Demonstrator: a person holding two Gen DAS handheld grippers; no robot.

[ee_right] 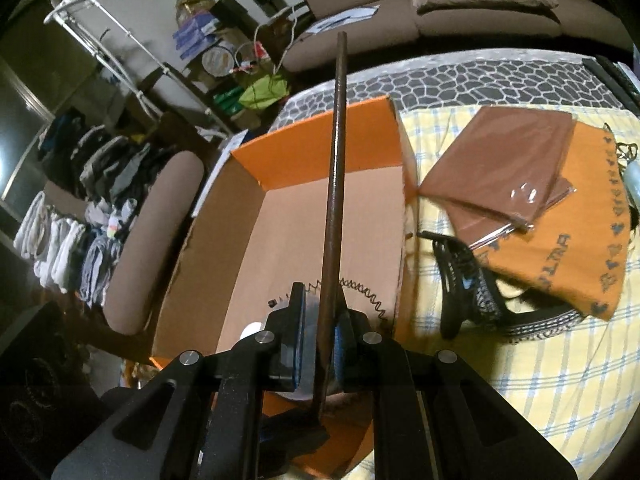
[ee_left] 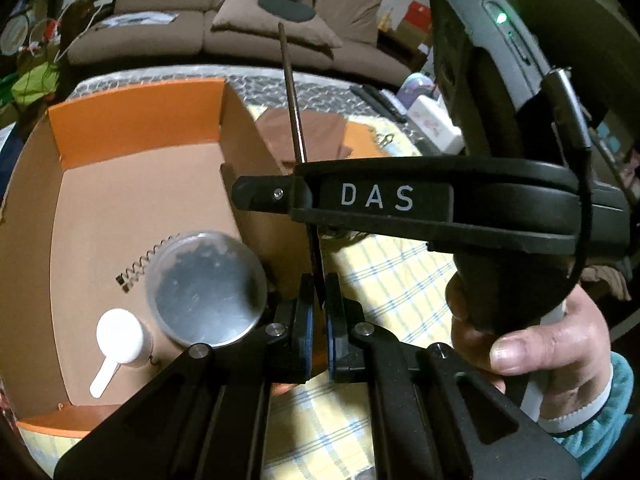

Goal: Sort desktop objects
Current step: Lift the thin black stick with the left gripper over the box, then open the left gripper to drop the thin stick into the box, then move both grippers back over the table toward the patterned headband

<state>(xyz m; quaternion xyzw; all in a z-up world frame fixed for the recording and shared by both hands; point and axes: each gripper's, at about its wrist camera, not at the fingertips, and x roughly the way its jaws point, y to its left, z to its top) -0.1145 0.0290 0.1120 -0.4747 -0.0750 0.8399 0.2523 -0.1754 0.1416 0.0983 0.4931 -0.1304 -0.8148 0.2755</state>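
A long thin dark brown stick (ee_left: 293, 100) stands nearly upright over the right wall of an open orange cardboard box (ee_left: 136, 120). My left gripper (ee_left: 319, 300) pinches its lower part. My right gripper (ee_right: 320, 332) is shut on the same stick (ee_right: 335, 160); its body crosses the left wrist view above the left fingers. In the box lie a round clear lidded container (ee_left: 206, 288), a white measuring scoop (ee_left: 118, 340) and a thin metal spring (ee_left: 142, 264). The box (ee_right: 312, 144) and spring (ee_right: 366, 292) also show in the right wrist view.
The box sits on a yellow checked cloth (ee_right: 540, 360). To its right lie a brown packaged item (ee_right: 500, 168) on an orange cloth (ee_right: 580, 232) and a black mesh object (ee_right: 468, 276). A brown sofa (ee_left: 208, 20) stands behind the table.
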